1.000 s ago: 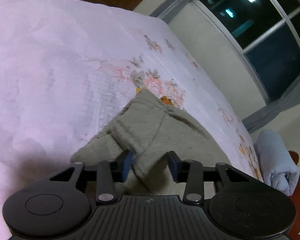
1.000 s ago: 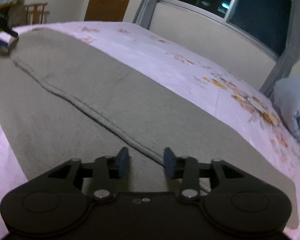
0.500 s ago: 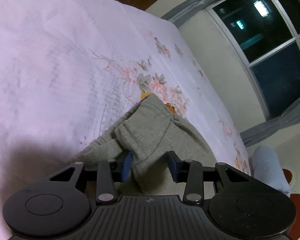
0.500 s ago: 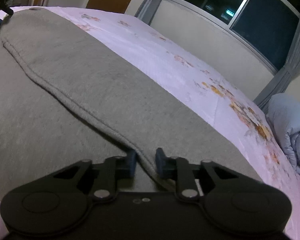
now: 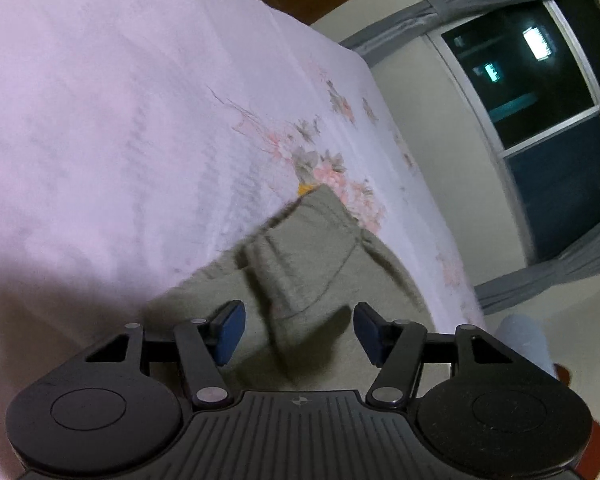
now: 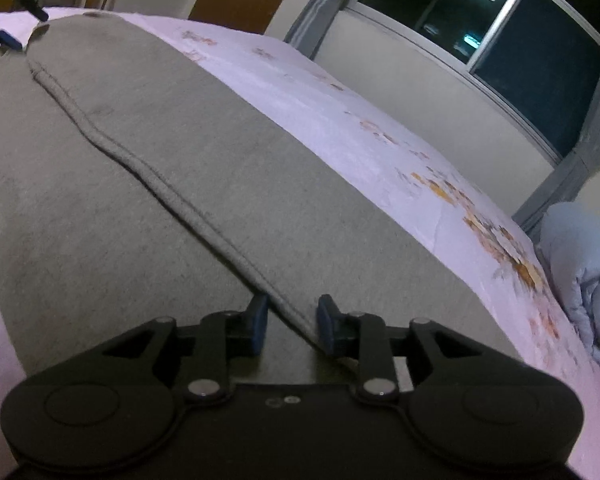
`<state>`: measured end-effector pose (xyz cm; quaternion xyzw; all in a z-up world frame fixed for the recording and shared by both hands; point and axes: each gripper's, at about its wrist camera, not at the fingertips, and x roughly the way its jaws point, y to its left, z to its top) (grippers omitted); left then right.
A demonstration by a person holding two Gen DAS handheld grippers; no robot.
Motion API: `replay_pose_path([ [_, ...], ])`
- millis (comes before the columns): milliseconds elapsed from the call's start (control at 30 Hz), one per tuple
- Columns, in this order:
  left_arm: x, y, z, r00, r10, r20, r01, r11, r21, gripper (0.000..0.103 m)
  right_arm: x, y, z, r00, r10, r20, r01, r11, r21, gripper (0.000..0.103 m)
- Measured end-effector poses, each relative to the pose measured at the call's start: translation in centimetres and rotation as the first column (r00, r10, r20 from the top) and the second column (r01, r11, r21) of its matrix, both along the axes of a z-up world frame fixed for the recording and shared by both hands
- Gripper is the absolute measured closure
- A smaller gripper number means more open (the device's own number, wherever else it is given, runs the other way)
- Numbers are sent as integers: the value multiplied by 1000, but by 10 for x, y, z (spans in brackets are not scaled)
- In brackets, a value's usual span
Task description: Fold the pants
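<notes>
1. Grey knit pants (image 6: 148, 184) lie lengthwise on the bed (image 5: 100, 128), over a pale lilac floral sheet; one leg appears folded over the other, its stitched edge (image 6: 152, 178) running along the middle.
2. Risk: both sets of jaws are opening over the cloth. If the fabric snags on a pad as either hand lifts away, the layer could drag and spoil the alignment of the edges.
3. Risk: at the left end the cloth is bunched into a raised fold (image 5: 292, 276). Left unsmoothed, it would likely crease into the next fold.
4. Left hand-held gripper (image 5: 296, 334): jaws wide, opening; the raised fold sits between the pads, neither pad pressing it.
5. Right hand-held gripper (image 6: 290, 328): jaws narrow, opening; the stitched edge passes between the pads with a gap visible on each side, so no grip is judged.
6. Rolled pale blue quilt (image 6: 580, 272) sits beyond the bed, well apart.
</notes>
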<state>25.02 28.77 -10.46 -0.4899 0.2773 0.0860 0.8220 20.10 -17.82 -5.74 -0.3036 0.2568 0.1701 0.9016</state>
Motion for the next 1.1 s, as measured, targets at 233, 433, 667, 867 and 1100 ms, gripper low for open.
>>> replay_pose_path([
  [233,26,-5,8,1000,-15,-15,16,999,32,66,14,4,0,999,-40,28,41,999,-22,80],
  [433,25,5,21,999,-49,20,49,999,3,81,-5,3,0,996,89,33,-85,991,-105,78],
  [667,43,9,44,994,-105,-6,105,994,10,83,23,-2,5,999,4,-55,-4,1000,-5,103],
  [867,95,11,105,975,-207,82,199,976,92,85,47,-16,77,998,-40,43,38,998,56,103],
  [1100,42,15,69,946,-322,-38,324,938,122,85,6,-25,104,996,48,-81,-42,997,71,103],
])
